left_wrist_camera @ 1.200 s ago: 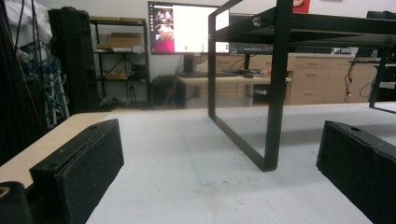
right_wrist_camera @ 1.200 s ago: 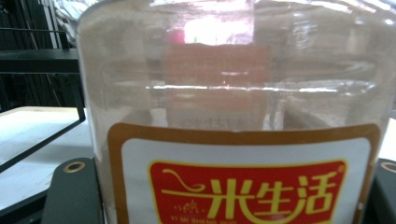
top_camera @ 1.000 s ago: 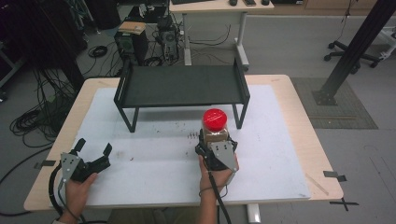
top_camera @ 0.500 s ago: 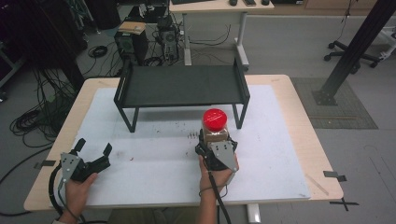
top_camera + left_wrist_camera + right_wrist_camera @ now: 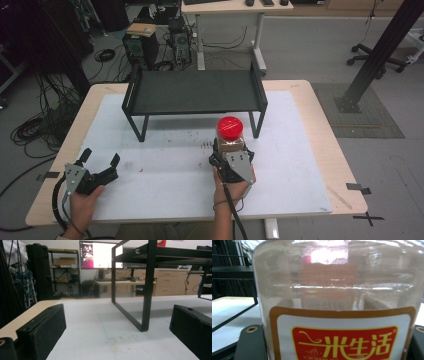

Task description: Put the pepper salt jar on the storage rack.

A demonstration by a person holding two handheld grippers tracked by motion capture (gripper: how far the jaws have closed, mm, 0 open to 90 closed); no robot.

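Jar (image 5: 229,139) with red lid stands clamped in right gripper (image 5: 231,159); left gripper (image 5: 100,162) rests spread apart

Clear jar (image 5: 337,290) (red-and-brown label), between black jaws, close up

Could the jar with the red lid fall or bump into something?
Maybe. The right gripper holds the jar low on its body, with the red lid well above the fingers, so a quick move might tip it. The black rack stands just behind it, so lifting forward could knock the lid against the rack's edge. The left gripper is open and off to the side, too far to steady it.
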